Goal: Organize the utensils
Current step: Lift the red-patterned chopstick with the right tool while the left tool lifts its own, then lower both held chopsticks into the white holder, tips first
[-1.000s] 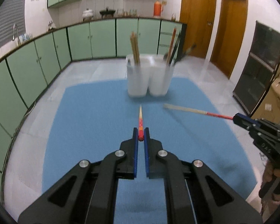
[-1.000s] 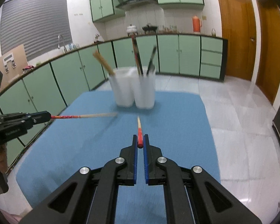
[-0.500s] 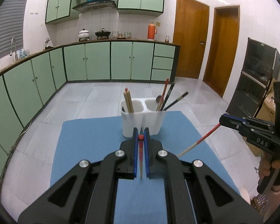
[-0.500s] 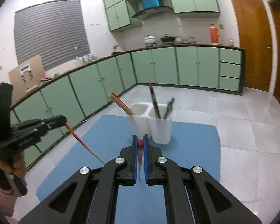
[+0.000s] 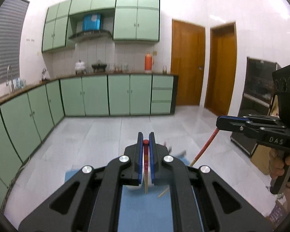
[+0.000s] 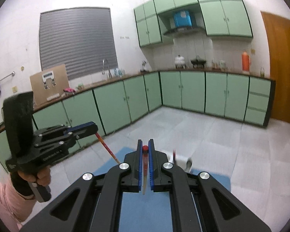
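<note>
— Grippers holding anything?
— Left gripper [image 5: 146,142] is pinching a red-topped chopstick [image 5: 145,162] hanging above the blue mat [image 5: 145,212]; right gripper [image 6: 145,147] is clamping another chopstick [image 6: 145,166] likewise.

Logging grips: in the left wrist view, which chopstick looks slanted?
The right hand-held gripper's chopstick slants down-left; the left hand-held gripper's chopstick runs straight down between its fingers.

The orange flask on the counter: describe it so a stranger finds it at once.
Follow the long counter above the green base cabinets toward the brown doors. Near that end stands the orange flask, tall against the white tiles, the only bright orange item there.
</note>
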`<state>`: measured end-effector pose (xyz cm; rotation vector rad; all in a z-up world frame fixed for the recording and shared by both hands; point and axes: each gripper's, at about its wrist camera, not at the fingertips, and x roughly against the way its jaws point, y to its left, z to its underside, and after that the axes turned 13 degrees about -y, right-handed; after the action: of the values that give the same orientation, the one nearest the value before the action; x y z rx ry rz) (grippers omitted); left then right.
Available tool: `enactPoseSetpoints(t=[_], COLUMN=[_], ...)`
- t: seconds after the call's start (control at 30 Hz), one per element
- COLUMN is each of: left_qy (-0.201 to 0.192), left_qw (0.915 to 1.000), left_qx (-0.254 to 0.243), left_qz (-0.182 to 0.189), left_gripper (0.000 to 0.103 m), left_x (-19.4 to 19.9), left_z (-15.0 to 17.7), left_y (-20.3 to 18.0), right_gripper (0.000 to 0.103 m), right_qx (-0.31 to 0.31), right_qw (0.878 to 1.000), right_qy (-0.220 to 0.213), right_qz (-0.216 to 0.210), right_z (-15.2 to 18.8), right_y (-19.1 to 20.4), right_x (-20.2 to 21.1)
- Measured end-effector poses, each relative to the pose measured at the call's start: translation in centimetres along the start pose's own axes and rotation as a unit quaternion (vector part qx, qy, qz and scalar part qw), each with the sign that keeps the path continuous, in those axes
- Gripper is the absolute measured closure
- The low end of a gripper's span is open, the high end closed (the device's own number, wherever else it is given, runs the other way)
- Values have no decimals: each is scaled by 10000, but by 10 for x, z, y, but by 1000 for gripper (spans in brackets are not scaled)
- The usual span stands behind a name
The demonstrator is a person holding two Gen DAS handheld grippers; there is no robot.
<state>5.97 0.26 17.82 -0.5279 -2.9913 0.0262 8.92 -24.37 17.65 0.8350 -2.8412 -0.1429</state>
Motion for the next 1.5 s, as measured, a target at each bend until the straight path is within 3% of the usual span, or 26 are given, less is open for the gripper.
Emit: enactPoseSetpoints(t=[0.17,0.33,0.43,0.73,0.97,1.37,1.5], left_qy=[-448,-393,-233,480,817,874,761], left_qw=[9989,9990,9992,9978,9958,9951,9959], left_qx=[-54,15,-6,161,174,287,325], left_qz=[-100,-216,-324,-420,-384,-364,-367], left_gripper=[98,98,98,98,97,97,77], left_x=[-21,-66,-92,-153,-161,-160,-151], left_z=[-38,-43,-31,28,51,52,48], left_y=[-1,4,7,19,26,36,35], right_gripper=[97,97,97,97,97,97,97], right_qx=[103,190,286,-110,-118,-165,-262], right_qw=[9991,9982,9971,9963,9941,9956,9966], right_qy=[-384,-349,-222,376,730,641,534], right_qz=[114,442,669,771,789,663,567], right_z=[-52,-71,-63,-7,23,26,22], right_y=[-8,-24,-35,-66,-67,-65,-64], right_x=[-11,-44,-67,-126,-142,-126,-114])
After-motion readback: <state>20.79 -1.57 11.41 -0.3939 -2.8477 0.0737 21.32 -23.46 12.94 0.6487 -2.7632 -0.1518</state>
